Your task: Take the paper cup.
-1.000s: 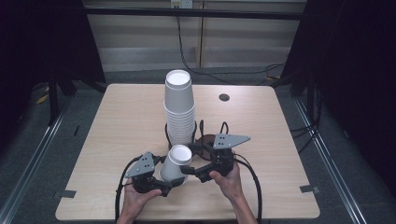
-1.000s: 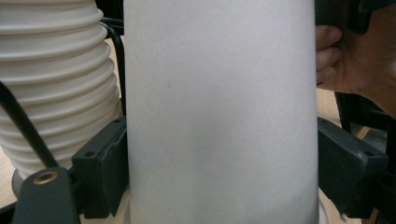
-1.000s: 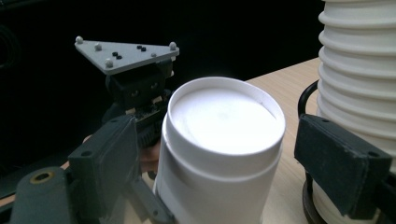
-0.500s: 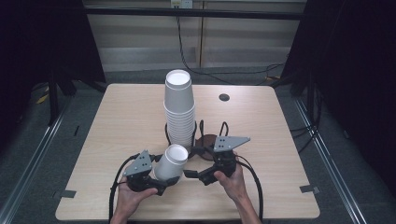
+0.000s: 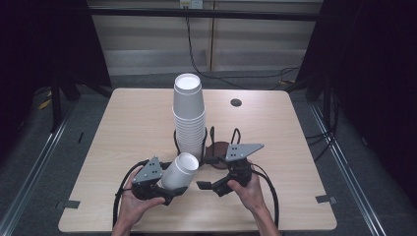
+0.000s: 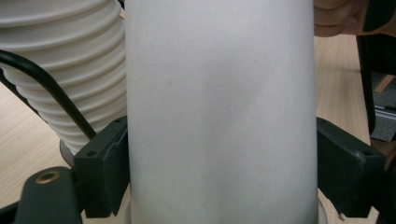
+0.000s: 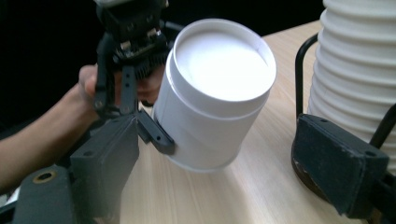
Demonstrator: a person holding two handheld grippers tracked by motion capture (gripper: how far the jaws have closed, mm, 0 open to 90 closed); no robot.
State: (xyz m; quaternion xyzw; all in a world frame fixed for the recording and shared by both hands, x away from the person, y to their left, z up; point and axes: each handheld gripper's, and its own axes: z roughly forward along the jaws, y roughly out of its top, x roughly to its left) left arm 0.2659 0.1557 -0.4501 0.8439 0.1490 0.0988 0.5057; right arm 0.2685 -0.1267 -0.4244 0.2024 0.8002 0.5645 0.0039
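surface: light wood table (image 5: 123, 128) | room: dark curtains (image 5: 373, 73), grey floor (image 5: 29, 162)

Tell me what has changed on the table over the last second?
The left gripper has drawn the single cup a little away from the stack, toward the person, tipping it further. Its jaws have just been closing and now clamp the cup's sides. The right gripper stays open beside it, holding nothing. The stack and the table are unchanged.
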